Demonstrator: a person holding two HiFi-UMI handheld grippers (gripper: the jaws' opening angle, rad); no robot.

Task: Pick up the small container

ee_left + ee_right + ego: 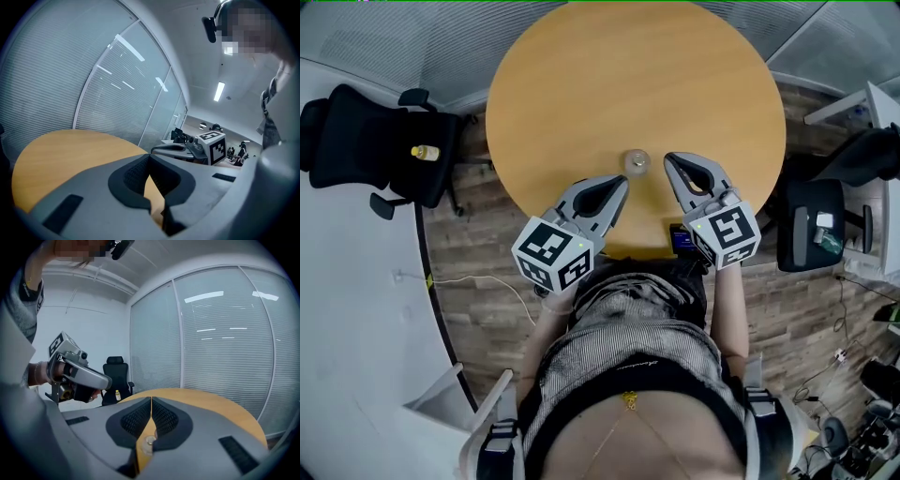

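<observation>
While left tongs (622, 181) and right tongs (669, 158) are sitting closed, the small container (637, 162) is standing on the counter (581, 84) at twelve o'clock (between their tips); one pair should be opening before straddling it.

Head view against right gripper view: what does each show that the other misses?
Head view only: the container standing free between the tips of the left gripper and right gripper, and a dark device at the near edge of the table. Right gripper view only: its jaws closed together, empty, the container glimpsed low through their gap. Both: the table, the container, the chair with a yellow bottle, the left gripper.
</observation>
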